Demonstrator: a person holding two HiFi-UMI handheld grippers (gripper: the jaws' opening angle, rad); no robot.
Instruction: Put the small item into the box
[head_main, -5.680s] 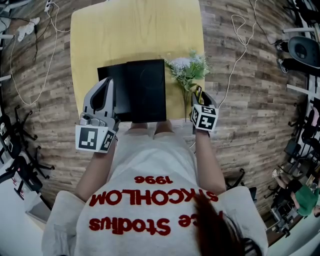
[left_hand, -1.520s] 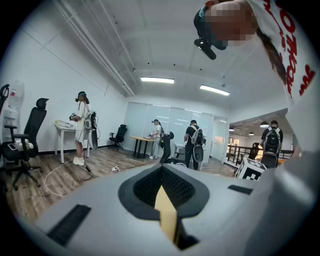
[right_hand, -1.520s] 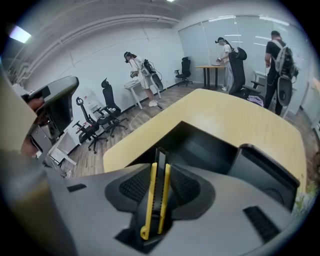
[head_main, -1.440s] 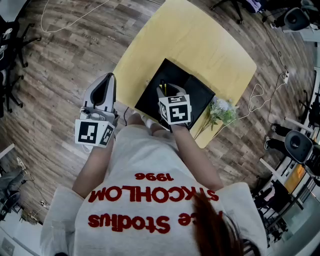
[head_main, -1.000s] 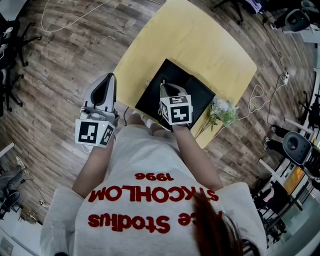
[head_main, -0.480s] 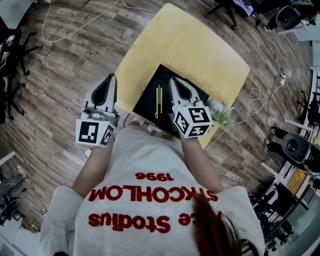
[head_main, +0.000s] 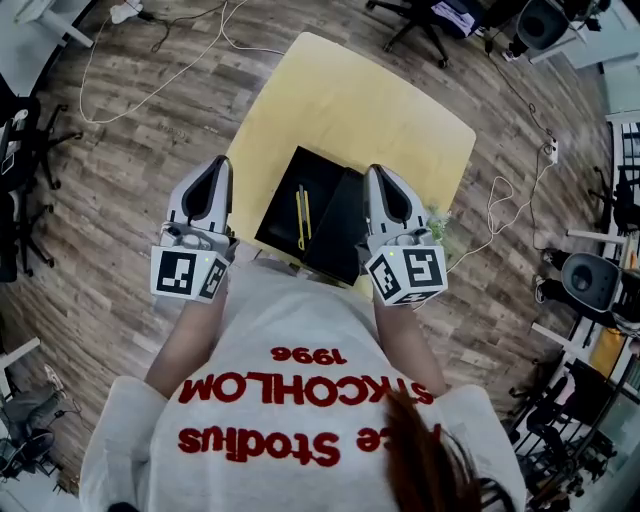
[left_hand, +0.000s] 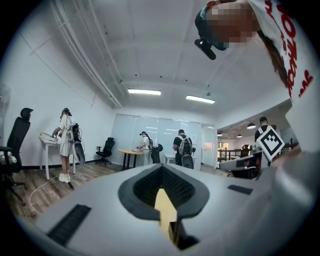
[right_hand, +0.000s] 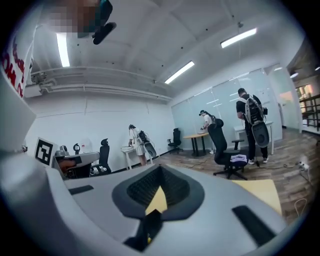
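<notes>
Small item (head_main: 301, 217) lies in box (head_main: 322, 180) at worktop's (head_main: 340, 100) near edge; my R gripper (head_main: 379, 174), L gripper (head_main: 218, 163) clenched, empty. Looks done; next prob. the lid.

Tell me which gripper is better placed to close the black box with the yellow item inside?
Right, probably. The right gripper hangs just beside the lid lying next to the box; the left gripper stands farther off, on the box's other side. Both are shut and empty.
</notes>
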